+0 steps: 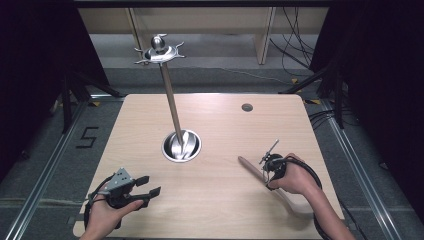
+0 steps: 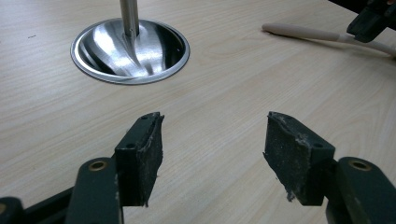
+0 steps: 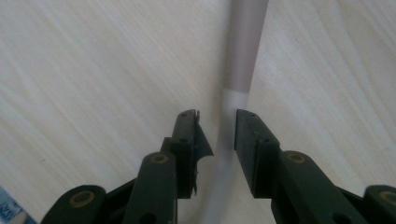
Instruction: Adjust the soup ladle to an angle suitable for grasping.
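While lying flat, spatula runs diagonally, handle toward stand | right claw pinching it | left claw spread

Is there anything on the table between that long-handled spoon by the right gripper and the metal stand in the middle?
Nothing visible. The spoon lies with its handle between the right gripper's fingers, and bare table runs from there to the stand's round base. The left gripper sits off to the other side.
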A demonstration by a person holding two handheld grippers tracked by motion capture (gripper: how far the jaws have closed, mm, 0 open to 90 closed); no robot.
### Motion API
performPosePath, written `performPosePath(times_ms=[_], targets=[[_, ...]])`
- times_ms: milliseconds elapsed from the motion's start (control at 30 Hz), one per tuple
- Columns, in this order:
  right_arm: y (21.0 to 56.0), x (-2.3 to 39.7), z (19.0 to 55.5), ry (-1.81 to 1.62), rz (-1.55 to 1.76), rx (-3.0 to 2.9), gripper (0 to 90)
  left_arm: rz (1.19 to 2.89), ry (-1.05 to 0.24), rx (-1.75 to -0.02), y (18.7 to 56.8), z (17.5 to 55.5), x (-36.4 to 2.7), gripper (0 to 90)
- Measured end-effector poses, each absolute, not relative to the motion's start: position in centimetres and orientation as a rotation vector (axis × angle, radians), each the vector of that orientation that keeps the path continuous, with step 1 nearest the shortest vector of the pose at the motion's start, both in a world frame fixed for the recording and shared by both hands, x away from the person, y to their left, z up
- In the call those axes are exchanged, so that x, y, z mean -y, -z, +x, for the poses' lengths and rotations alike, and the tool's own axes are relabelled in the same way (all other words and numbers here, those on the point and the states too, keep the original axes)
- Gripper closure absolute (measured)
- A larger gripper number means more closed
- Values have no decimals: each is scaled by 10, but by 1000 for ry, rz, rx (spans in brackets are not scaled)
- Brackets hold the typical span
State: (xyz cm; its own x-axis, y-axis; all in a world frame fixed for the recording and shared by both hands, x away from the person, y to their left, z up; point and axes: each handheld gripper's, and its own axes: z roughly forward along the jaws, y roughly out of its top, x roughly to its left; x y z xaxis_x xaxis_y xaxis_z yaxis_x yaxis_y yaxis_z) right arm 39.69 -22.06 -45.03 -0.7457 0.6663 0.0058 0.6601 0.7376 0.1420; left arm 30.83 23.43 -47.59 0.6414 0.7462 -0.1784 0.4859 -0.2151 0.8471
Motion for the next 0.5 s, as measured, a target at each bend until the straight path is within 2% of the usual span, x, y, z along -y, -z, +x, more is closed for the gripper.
performPosePath(times_ms=[500], targets=[[463,210,407,-136,1063,-2927,708,1887,-328,-960,476,309,-235,358]])
